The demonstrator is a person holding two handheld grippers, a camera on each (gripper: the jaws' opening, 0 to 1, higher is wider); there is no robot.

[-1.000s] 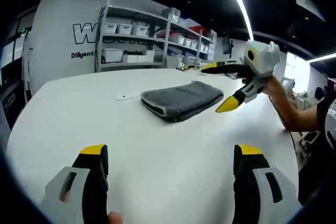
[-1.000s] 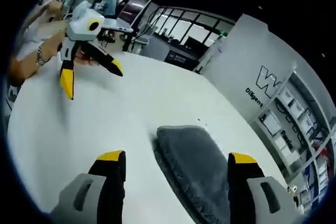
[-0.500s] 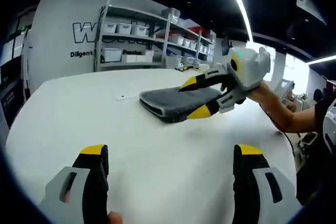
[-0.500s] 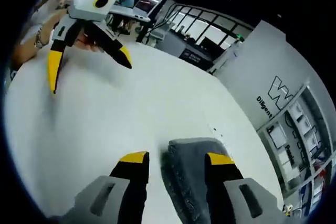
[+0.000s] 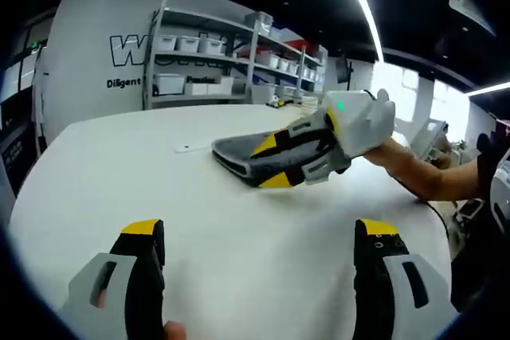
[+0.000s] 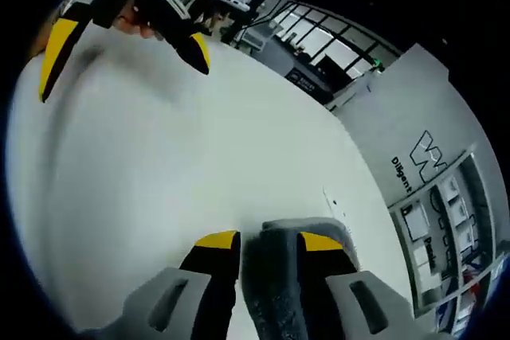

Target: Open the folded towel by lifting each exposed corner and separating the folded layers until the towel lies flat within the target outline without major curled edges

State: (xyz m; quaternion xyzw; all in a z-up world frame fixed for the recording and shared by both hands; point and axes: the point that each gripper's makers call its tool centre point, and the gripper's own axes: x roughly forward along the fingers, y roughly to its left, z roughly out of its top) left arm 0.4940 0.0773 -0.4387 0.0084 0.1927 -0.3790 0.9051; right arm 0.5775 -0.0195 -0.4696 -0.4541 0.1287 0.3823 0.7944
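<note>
Lying folded in a thick, rounded stack on the broad white tabletop [image 5: 239,228], the dark grey terry towel [image 5: 243,153] sits toward the far side of the left gripper view, its layered fold edge turned toward the camera; the right gripper [image 5: 269,163], a grey-bodied tool with black jaws tipped in yellow, reaches in from the right of that view and has its two jaws closed in on the near corner of the towel, one tip above the cloth and one below; a bare forearm [image 5: 414,173] runs back from it toward the right edge; in the right gripper view the same gripper [image 6: 261,240] shows both yellow tips pressed close on either side of a ridge of the grey towel [image 6: 275,292], which rises between them from the table [image 6: 183,157]; the left gripper [image 5: 260,227] hovers above bare tabletop short of the towel, its jaws spread wide apart with nothing between them; it also appears at the upper left of the right gripper view [image 6: 123,45], jaws splayed, well apart from the towel; behind the table stand metal shelves holding white bins [image 5: 215,61] and a white wall with dark lettering [image 5: 131,53].
</note>
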